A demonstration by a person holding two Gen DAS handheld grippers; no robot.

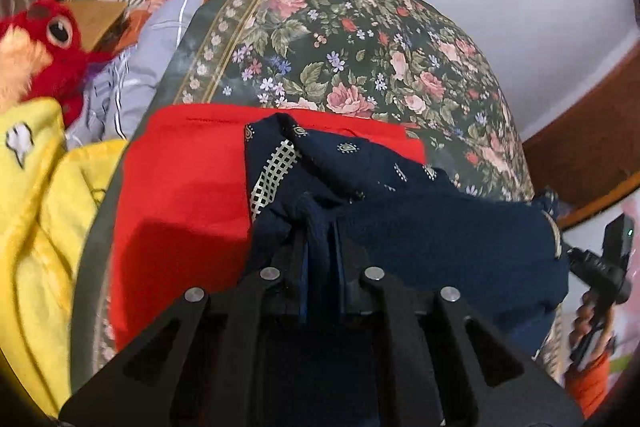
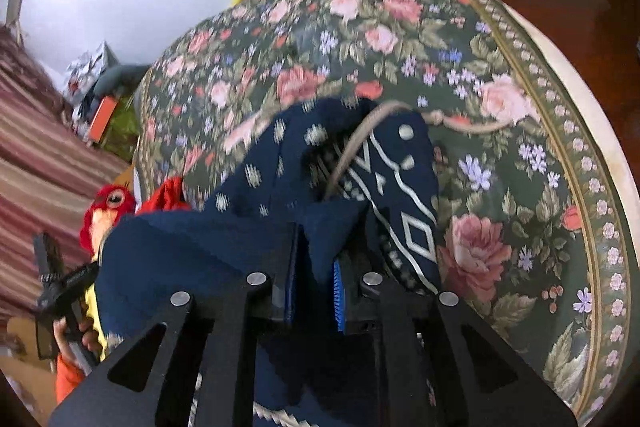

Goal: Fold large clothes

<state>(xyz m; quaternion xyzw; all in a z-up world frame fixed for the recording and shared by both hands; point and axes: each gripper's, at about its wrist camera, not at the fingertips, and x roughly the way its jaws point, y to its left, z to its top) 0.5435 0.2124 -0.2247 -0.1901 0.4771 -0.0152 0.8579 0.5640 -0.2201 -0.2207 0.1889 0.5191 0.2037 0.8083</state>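
The bed, under its floral cover, fills both views, and I judge the main risk sits there: the navy garment hangs bunched between my two hands, so if I lay it down like this it could land creased on the folded red cloth at 10 o'clock in the left view instead of flat on the cover. The beige drawstring, trailing toward 1 o'clock in the right view, could get trapped inside a fold. A thinner worry: both pinches hold only a narrow ridge of cloth, so a tug sideways might pull it free.

The garment lies directly ahead of both tongs, at 12 o'clock. The left tongs are pressed nearly together on a gathered navy edge. The right tongs likewise pinch a navy fold between their blue pads, with the patterned panel draping off at 2 o'clock. The red plush toy stays well apart at 10 o'clock.
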